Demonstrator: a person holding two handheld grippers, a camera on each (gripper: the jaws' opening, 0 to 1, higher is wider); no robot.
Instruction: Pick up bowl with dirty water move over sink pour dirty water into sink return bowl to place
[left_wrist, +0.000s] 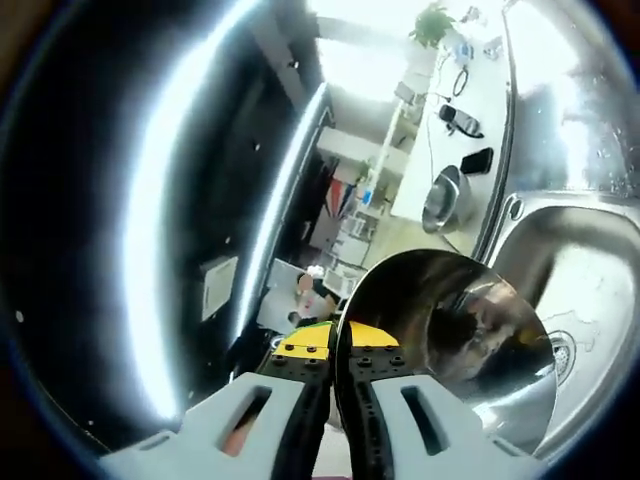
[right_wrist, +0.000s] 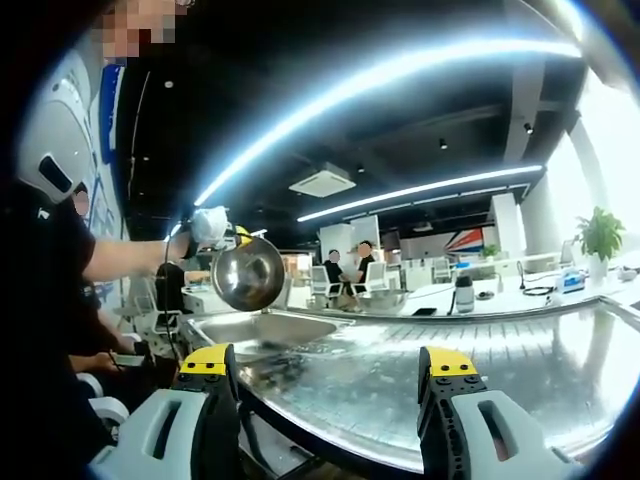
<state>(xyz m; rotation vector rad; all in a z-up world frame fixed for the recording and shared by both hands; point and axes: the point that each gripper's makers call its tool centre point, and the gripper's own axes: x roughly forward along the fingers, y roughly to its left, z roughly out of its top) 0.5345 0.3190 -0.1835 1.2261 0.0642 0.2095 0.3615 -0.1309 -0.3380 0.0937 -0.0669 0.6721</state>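
Left gripper (left_wrist: 333, 372) was clamped on the bowl (left_wrist: 445, 335) rim, tipped over the sink (left_wrist: 590, 290); pour looked about done, return left. Right gripper (right_wrist: 325, 385) stood apart, holding nothing, near the sink. 2nd bowl (left_wrist: 444, 198) sat beyond it.

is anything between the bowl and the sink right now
Nothing visible. The left tool is shut on the rim of the steel bowl, which is tipped on its side directly over the sink basin. In the right gripper view the bowl hangs above the sink with open air between them.
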